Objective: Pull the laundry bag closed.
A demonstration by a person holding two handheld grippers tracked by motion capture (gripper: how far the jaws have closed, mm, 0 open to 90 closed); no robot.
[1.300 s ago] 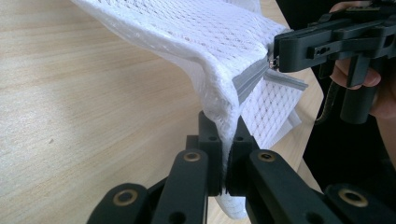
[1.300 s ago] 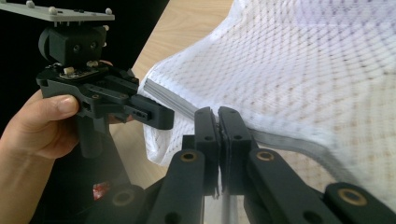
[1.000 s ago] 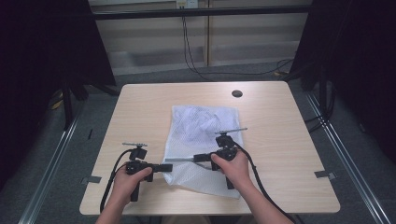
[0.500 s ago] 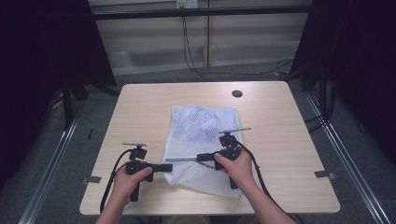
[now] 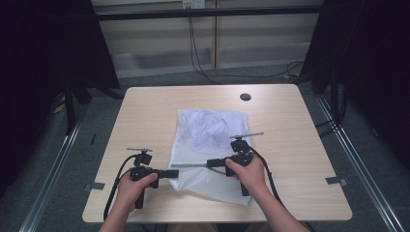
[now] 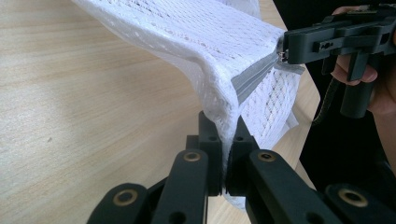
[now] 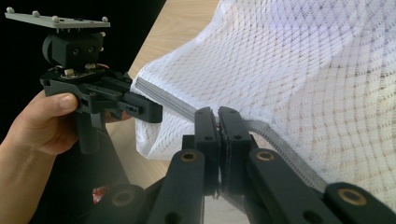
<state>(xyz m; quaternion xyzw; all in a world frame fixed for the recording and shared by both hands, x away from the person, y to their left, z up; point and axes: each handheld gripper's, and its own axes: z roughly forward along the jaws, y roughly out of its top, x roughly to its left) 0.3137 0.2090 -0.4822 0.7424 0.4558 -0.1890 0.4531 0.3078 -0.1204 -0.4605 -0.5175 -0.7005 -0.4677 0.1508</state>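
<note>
A white mesh bag (image 5: 212, 130) lies flat on the wooden table (image 5: 145, 111), and its near edge is lifted between both grippers. A grey zip (image 5: 191, 166) runs taut along that edge. My left gripper (image 5: 173, 173) is shut on the bag's left corner; in the left gripper view the jaws (image 6: 224, 123) pinch white mesh (image 6: 196, 32) just below the zip (image 6: 254, 77). My right gripper (image 5: 211, 163) is shut on the zip, seen close in the right gripper view (image 7: 218, 114). There the left gripper (image 7: 156, 112) holds the far end of the zip (image 7: 168, 100).
A small dark round hole (image 5: 245, 96) sits in the table's far right part. Bare tabletop lies on both sides of the bag. Black cables (image 5: 203, 63) trail on the floor beyond the far edge, and metal rails (image 5: 355, 150) run along both sides.
My right gripper has slid a little to the right along the zip, so slightly more grey zip shows between the grippers. The left gripper has stayed in place.
</note>
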